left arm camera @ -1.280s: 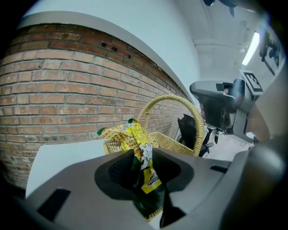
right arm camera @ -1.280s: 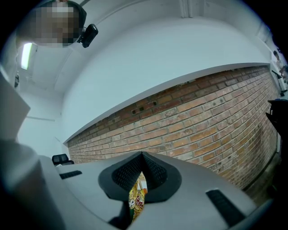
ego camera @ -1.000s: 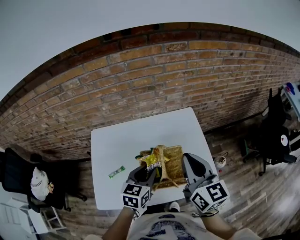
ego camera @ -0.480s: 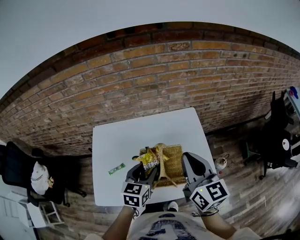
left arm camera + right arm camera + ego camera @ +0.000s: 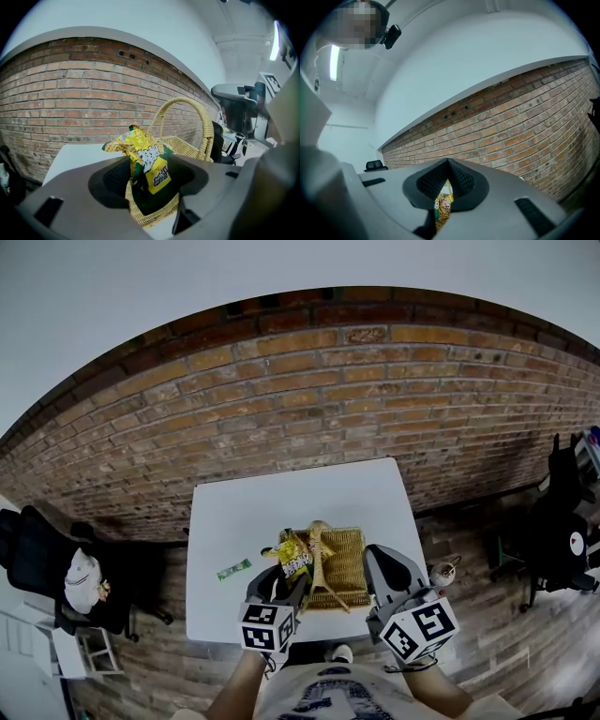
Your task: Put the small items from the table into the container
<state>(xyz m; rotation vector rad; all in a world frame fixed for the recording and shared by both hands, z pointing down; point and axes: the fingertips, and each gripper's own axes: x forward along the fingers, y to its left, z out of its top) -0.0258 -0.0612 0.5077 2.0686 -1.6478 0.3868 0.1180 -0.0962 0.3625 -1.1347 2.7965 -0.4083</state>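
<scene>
A wicker basket (image 5: 348, 564) with a tall handle stands near the front of the white table (image 5: 281, 507). A yellow snack packet (image 5: 293, 556) stands upright at the basket's left rim (image 5: 187, 146). My left gripper (image 5: 284, 579) is around it with its jaws opening. In the left gripper view the packet (image 5: 145, 157) sits loose between the wide pads of the gripper (image 5: 147, 177). A small green packet (image 5: 234, 569) lies on the table left of the basket. My right gripper (image 5: 380, 565) hovers at the basket's right, its tips (image 5: 448, 164) meeting. A yellow wrapper (image 5: 442, 205) shows through the gap below them.
A brick wall runs behind the table. A black chair (image 5: 37, 568) with a white object on it stands at the left, and another black chair (image 5: 562, 540) at the right. Wooden floor surrounds the table.
The left jaws have spread wider around the yellow packet, which now stands free at the basket's left rim. The right gripper has stayed where it was.
</scene>
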